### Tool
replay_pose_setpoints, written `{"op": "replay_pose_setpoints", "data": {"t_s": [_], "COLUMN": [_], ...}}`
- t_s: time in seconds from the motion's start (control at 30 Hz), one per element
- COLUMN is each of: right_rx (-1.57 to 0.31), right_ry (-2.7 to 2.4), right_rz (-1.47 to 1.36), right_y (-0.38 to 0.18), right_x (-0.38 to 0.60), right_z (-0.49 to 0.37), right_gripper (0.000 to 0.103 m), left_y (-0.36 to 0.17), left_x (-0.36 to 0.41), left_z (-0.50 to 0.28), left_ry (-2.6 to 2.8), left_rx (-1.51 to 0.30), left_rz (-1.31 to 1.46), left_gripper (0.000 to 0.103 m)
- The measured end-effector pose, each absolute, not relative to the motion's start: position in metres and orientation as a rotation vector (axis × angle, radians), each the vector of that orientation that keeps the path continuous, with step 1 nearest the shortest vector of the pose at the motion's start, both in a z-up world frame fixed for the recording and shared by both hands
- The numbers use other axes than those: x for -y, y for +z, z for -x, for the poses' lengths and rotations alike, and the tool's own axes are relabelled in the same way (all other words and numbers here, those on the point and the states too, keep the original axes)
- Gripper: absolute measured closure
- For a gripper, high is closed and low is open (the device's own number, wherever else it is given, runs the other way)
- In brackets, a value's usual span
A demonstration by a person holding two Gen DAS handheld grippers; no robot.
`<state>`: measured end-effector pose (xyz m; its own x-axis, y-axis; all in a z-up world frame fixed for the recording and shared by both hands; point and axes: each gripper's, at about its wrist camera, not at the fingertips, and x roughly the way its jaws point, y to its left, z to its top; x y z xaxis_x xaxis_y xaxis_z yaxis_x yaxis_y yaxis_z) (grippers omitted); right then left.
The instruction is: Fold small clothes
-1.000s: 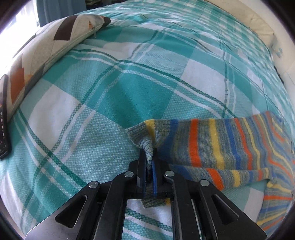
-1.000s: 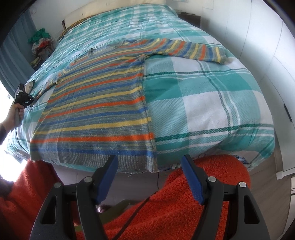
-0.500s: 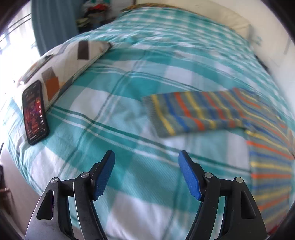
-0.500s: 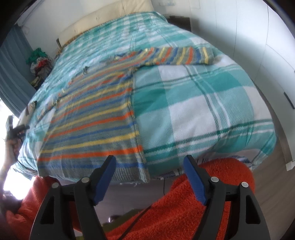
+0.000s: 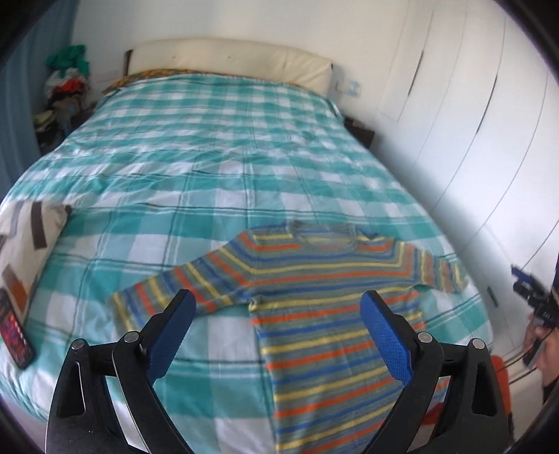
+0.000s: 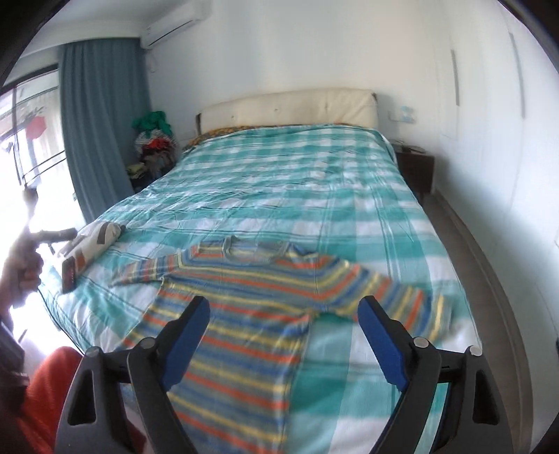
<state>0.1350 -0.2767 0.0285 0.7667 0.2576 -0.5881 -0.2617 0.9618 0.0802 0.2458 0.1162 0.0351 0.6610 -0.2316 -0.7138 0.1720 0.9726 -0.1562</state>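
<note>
Sweater: my striped sweater (image 5: pixel 332 279) lies flat on the checked bedspread (image 5: pixel 216 167), sleeves spread toward 9 and 3 o'clock, neck at 12.
Left gripper (image 5: pixel 279 335): I hold it spread wide, gripping nothing.
Right gripper (image 6: pixel 284 344): wide apart, nothing between its pads.
Phone (image 5: pixel 14 331): at 9 o'clock, touching the patterned pillow (image 5: pixel 24 241).

A bed (image 6: pixel 279 181) under a teal and white checked cover fills the room, its cream padded headboard (image 6: pixel 290 104) against a white wall; a blue curtain (image 6: pixel 101 122) hangs beside a bright window (image 6: pixel 31 139); white wardrobe doors (image 5: pixel 464 115) line the right side; a dark nightstand (image 6: pixel 415 167) stands by the headboard; an air conditioner (image 6: pixel 171 21) sits high up.
</note>
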Motion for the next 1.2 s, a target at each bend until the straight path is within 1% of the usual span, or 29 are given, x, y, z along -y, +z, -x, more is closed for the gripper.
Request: {"op": "replay_pose_setpoints", "data": {"t_s": [0.17, 0.33, 0.5, 0.53, 0.6, 0.7, 0.77, 0.8, 0.83, 0.87, 0.9, 0.93, 0.97, 1.1, 1.2], "right_rx": [-0.816, -0.961, -1.082, -1.106, -1.144, -1.182, -1.230, -1.287, -1.322, -1.318, -1.306, -1.293, -1.264, -1.115, -1.024], "right_ry": [0.376, 0.387, 0.417, 0.427, 0.441, 0.460, 0.474, 0.511, 0.548, 0.572, 0.585, 0.570, 0.540, 0.362, 0.273], "right_rz": [0.079, 0.172, 0.197, 0.216, 0.262, 0.303, 0.296, 0.267, 0.262, 0.321, 0.381, 0.417, 0.461, 0.624, 0.699], "right_y": [-0.009, -0.061, -0.109, -0.119, -0.137, -0.160, -0.174, -0.184, -0.192, -0.194, -0.194, -0.192, -0.189, -0.177, -0.175], "right_x": [0.274, 0.266, 0.257, 0.252, 0.245, 0.239, 0.237, 0.235, 0.232, 0.225, 0.218, 0.214, 0.210, 0.198, 0.189], "right_z": [-0.247, -0.346, -0.432, -0.446, -0.472, -0.502, -0.515, -0.520, -0.521, -0.517, -0.513, -0.510, -0.507, -0.493, -0.490], "right_gripper": [0.017, 0.017, 0.017, 0.017, 0.017, 0.019, 0.036, 0.055, 0.068, 0.077, 0.091, 0.092, 0.092, 0.094, 0.094], "left_y": [-0.020, -0.068, -0.112, -0.122, -0.138, -0.162, -0.174, -0.178, -0.182, -0.183, -0.185, -0.186, -0.184, -0.179, -0.175], "left_x": [-0.116, -0.117, -0.092, -0.086, -0.078, -0.074, -0.068, -0.064, -0.057, -0.050, -0.044, -0.040, -0.034, -0.012, -0.009], "left_z": [-0.334, -0.408, -0.472, -0.483, -0.500, -0.523, -0.529, -0.529, -0.526, -0.522, -0.518, -0.516, -0.513, -0.491, -0.490], "left_ry": [-0.134, -0.145, -0.229, -0.246, -0.262, -0.258, -0.290, -0.326, -0.375, -0.403, -0.430, -0.453, -0.427, -0.282, -0.191], "left_rx": [-0.954, -1.015, -1.073, -1.088, -1.116, -1.141, -1.159, -1.171, -1.177, -1.167, -1.160, -1.173, -1.162, -1.027, -0.952], "left_rz": [0.017, -0.068, -0.200, -0.233, -0.282, -0.324, -0.340, -0.348, -0.369, -0.402, -0.435, -0.435, -0.453, -0.605, -0.622], "left_gripper": [0.008, 0.008, 0.008, 0.009, 0.015, 0.016, 0.016, 0.016, 0.016, 0.019, 0.040, 0.058, 0.098, 0.098, 0.099]}}
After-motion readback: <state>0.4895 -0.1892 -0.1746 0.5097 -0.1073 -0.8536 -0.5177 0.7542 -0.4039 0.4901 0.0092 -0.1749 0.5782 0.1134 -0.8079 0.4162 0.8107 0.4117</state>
